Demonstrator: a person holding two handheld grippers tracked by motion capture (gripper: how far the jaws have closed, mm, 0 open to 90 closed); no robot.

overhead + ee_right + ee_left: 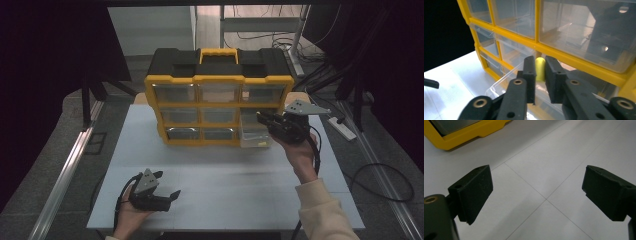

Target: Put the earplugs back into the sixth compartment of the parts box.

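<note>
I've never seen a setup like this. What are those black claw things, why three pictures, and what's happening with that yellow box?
No machine here: a person holds hand-worked tongs in each hand. The high view looks down from above the table; each other picture comes from a camera riding on one pair of tongs.

On the table stands a yellow and black drawer cabinet with clear drawers. Its lower right drawer is pulled out.

The right tongs reach over that drawer. A small yellow piece sits between the jaws, which have a gap; whether they pinch it is unclear. The left tongs hover open over the bare table, holding nothing.
</note>
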